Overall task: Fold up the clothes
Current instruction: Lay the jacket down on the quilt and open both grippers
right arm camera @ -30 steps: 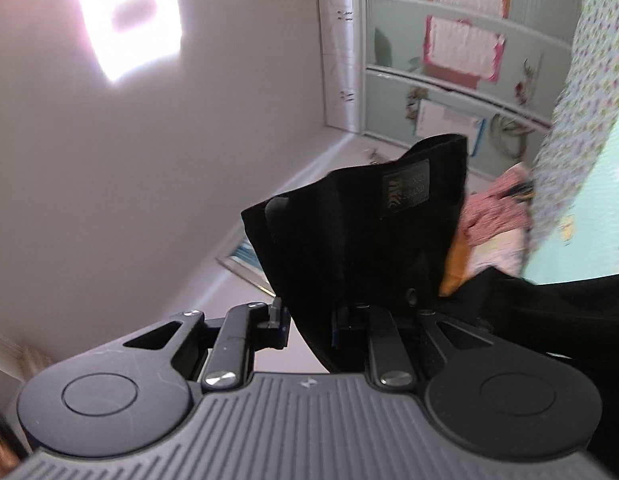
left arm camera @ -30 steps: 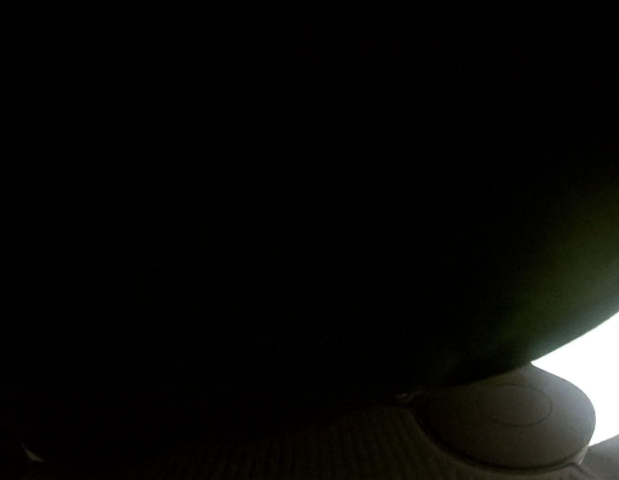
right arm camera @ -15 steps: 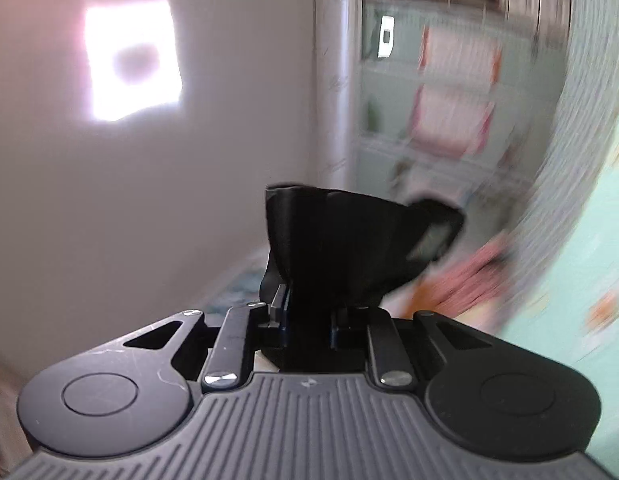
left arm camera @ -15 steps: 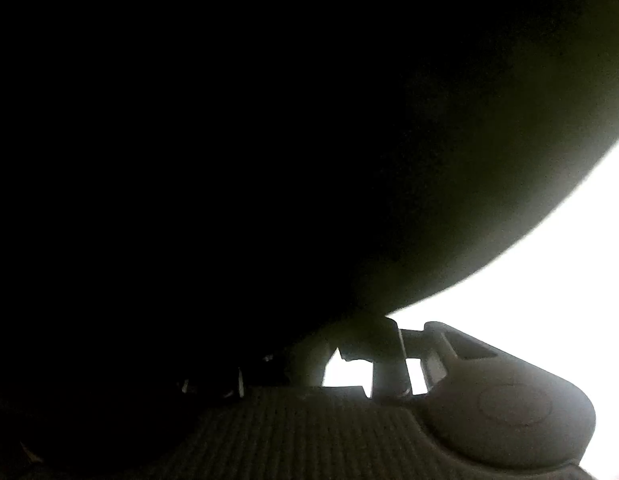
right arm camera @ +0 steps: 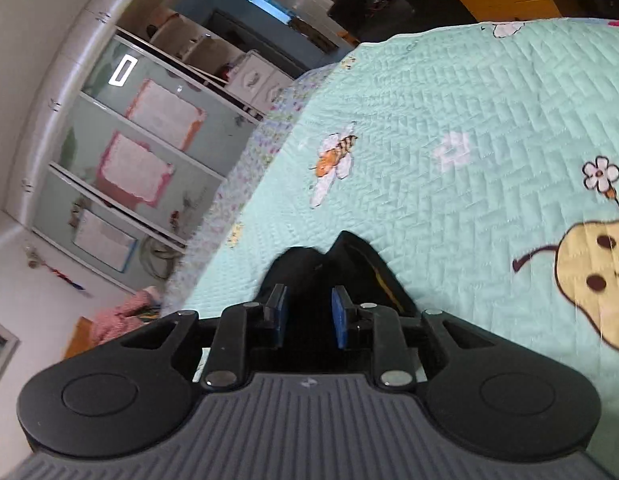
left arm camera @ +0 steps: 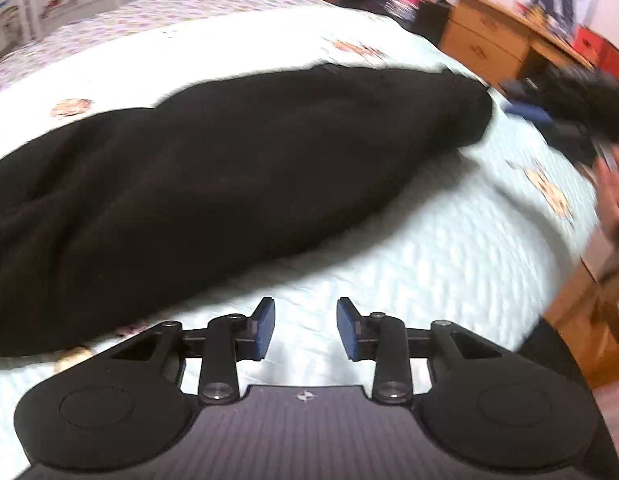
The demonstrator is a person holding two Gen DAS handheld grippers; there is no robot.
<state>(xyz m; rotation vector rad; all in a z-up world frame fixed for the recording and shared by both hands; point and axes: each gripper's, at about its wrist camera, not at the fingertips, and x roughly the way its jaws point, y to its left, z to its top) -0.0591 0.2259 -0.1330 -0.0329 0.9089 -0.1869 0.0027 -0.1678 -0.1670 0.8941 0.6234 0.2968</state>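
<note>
garment lying across the quilt, bare quilt showing near you.
your left claw is opening, empty; your right claw is opening, black cloth sitting between its pads.

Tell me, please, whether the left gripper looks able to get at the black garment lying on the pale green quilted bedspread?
Probably yes: the left gripper is open and empty, and only bare pale green quilted bedspread lies between its blue pads and the near edge of the black garment.

Black garment sprawled, rumpled, on bed; possibly trousers.
</note>
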